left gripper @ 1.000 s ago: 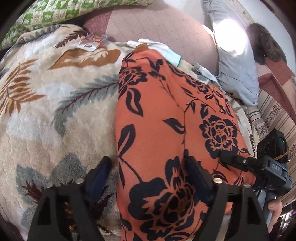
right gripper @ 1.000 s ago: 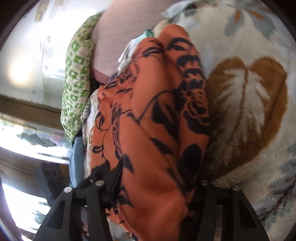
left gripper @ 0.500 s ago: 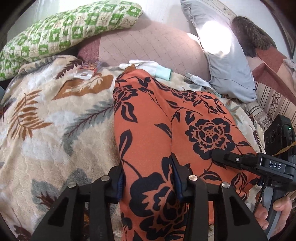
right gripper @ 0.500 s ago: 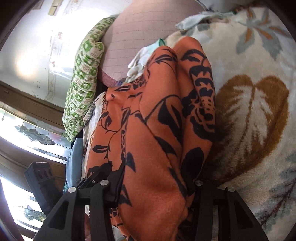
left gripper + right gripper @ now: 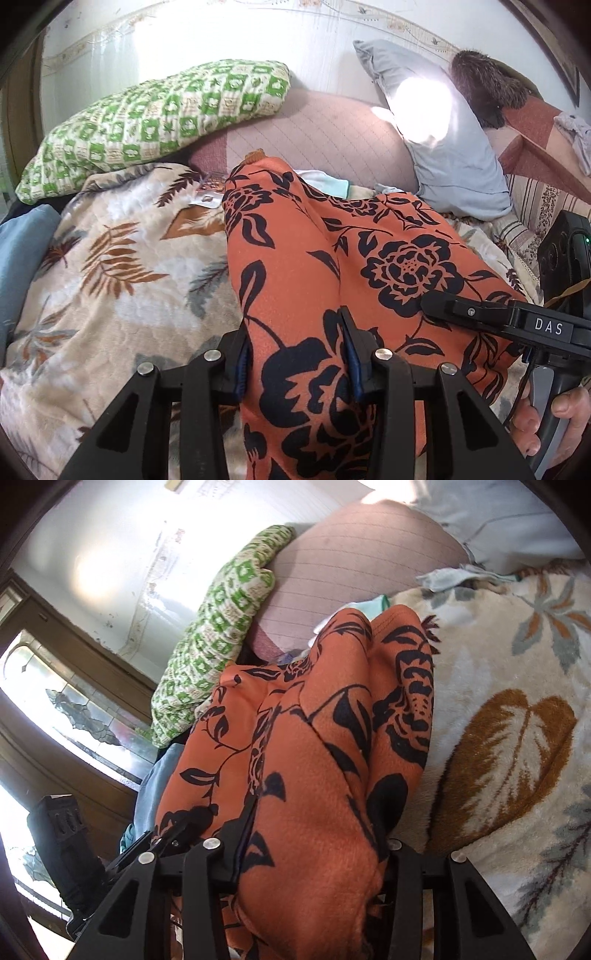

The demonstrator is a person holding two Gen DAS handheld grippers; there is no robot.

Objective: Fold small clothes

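An orange garment with black flowers lies lengthwise on a floral blanket. My left gripper is shut on the garment's near edge, a fold of cloth pinched between its pads. In the right wrist view the same garment bunches up between the fingers of my right gripper, which is shut on it too. The right gripper's finger and the hand holding it show at the right of the left wrist view. The near hem is hidden under both grippers.
A green checked pillow, a pink quilted cushion and a grey-blue pillow line the wall behind. Small white and mint clothes and a small packet lie at the garment's far end. A window is at left.
Both grippers closed from wide apart onto the garment's near edge and rose with it. The cloth now bunches between the fingers, and the views tilt up toward the wall.
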